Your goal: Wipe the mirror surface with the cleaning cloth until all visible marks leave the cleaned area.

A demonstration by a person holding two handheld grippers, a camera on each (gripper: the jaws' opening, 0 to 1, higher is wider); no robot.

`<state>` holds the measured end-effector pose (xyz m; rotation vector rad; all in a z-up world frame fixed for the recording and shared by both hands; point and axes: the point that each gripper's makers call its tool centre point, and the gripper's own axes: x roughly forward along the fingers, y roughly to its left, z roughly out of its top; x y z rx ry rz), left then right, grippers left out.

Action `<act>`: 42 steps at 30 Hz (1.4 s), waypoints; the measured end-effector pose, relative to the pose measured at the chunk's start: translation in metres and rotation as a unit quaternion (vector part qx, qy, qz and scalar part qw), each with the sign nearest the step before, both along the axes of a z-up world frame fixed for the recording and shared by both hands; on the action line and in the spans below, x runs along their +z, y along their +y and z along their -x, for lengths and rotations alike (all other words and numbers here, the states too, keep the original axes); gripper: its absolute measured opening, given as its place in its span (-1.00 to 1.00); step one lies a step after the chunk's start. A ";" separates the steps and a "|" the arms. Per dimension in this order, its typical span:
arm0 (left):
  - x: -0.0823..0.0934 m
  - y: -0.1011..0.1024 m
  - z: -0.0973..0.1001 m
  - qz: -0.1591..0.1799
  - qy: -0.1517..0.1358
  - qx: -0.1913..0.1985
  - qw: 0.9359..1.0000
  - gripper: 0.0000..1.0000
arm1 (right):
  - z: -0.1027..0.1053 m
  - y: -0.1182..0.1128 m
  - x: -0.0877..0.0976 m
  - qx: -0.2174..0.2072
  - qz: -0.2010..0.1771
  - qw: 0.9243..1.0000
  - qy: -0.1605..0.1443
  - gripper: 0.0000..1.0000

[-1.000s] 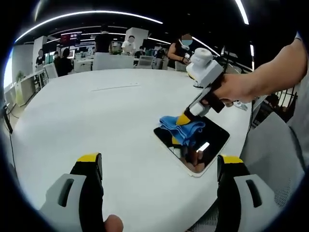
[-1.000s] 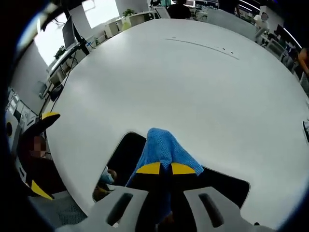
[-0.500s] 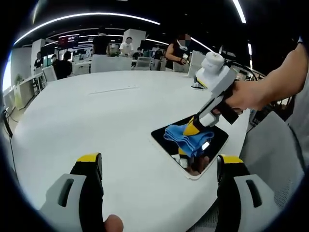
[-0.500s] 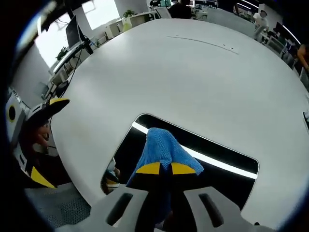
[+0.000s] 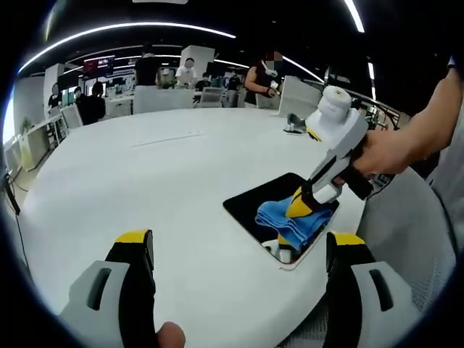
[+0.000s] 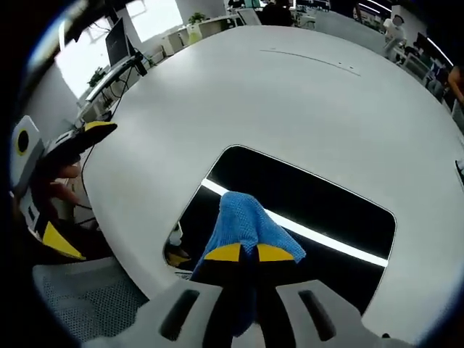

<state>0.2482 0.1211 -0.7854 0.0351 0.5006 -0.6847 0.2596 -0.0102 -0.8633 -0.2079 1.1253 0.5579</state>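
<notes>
Two tongs: right pinching cloth on mirror; left spread, prob. empty.

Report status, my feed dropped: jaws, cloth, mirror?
Right gripper shut on cloth, cloth on mirror. Left gripper open, holding nothing. Nothing in the way.

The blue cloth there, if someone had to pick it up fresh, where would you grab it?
Probably by the bunched fold on top, coming down from above. The cloth lies on the flat mirror with its edges spread against the glass, so only the raised hump offers anything to pinch. That is where the right gripper is shut on it now.
</notes>
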 end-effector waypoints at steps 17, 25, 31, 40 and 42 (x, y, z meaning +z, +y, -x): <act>0.003 -0.004 -0.002 -0.003 -0.010 0.000 1.000 0.95 | 0.023 0.002 -0.001 -0.007 -0.011 1.000 0.013 -1.00; 0.003 -0.009 -0.001 0.028 -0.003 0.012 1.000 0.98 | 0.035 0.002 -0.001 -0.006 -0.017 1.000 0.022 -1.00; -0.002 -0.006 0.002 0.009 -0.002 0.006 1.000 0.98 | 0.039 0.003 -0.001 -0.018 -0.028 0.999 0.031 -1.00; -0.011 0.007 0.000 -0.027 -0.003 0.015 1.000 0.98 | 0.043 0.003 -0.001 -0.011 -0.026 0.999 0.039 -0.99; -0.014 0.011 -0.002 -0.028 -0.003 0.022 0.999 0.98 | 0.043 0.003 -0.001 -0.015 -0.028 0.999 0.043 -0.99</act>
